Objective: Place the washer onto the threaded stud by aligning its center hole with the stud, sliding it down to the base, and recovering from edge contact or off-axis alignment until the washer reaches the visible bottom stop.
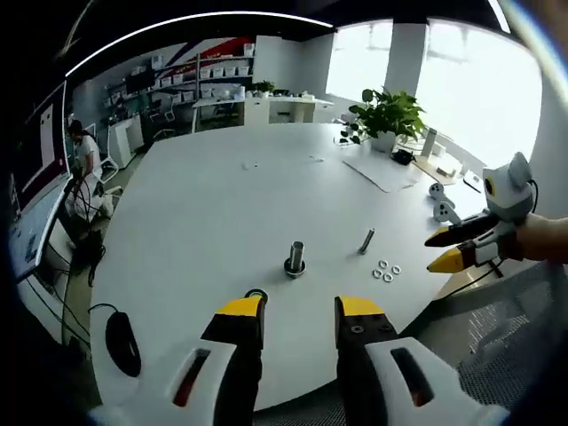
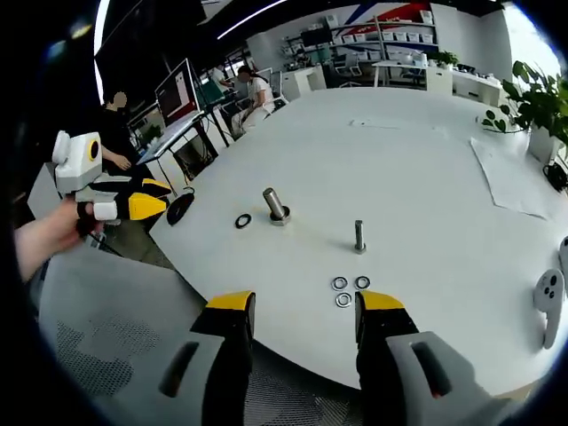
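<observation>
Yellow-tipped jaws of the left gripper (image 1: 300,312) rise from the bottom of the left gripper view, parted with nothing between them, above the near edge of the white table (image 1: 222,195). Just beyond the left jaw tip lies a dark ring (image 1: 256,294) flat on the table. Farther on stands the large bolt (image 1: 295,257), upright on its wide base. To its right is the threaded stud (image 1: 366,240), slim and upright, and nearer the right edge a cluster of three washers (image 1: 386,271), small silvery rings with open centres lying flat and close together. The right gripper (image 1: 441,249) enters from the right, held in a hand, its jaws apart and empty.

From the right gripper view, the right gripper (image 2: 304,311) hangs with jaws parted; the washers (image 2: 349,288) lie just beyond the tips, between them, with the stud (image 2: 359,236) behind. A potted plant (image 1: 388,116) stands at the far side.
</observation>
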The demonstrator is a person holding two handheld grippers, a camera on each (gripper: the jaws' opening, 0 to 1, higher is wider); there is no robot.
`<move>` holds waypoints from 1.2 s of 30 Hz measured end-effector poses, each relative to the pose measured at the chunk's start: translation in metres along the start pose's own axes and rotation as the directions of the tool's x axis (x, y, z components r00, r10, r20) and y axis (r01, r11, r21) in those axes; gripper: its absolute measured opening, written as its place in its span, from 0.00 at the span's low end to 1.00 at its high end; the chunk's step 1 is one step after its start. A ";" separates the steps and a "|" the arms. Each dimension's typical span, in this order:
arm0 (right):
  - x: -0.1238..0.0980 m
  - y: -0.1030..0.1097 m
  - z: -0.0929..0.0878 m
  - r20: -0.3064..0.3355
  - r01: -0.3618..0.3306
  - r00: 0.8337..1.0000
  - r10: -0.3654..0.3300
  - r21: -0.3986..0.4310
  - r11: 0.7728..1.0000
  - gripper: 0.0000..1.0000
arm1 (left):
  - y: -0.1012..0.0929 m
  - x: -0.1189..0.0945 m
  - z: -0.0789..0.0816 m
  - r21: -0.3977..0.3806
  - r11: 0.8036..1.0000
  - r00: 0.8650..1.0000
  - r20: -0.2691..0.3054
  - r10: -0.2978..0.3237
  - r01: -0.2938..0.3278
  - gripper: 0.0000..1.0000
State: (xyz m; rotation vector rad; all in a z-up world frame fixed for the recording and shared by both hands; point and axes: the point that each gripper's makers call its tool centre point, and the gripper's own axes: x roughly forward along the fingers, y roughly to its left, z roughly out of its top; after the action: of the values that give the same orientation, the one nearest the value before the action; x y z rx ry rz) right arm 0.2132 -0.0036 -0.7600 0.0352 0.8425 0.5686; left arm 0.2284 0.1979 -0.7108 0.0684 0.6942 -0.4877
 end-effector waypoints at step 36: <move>-0.007 -0.018 0.010 0.036 0.074 0.996 -0.078 0.105 0.992 0.48 | 0.011 0.008 -0.002 -0.014 1.000 1.000 0.017 0.019 -0.019 0.28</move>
State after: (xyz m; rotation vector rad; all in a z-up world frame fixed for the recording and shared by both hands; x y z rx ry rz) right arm 0.2250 -0.0208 -0.7535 0.1091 0.8306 0.4511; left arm 0.2375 0.2044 -0.7186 0.0579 0.6794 -0.4649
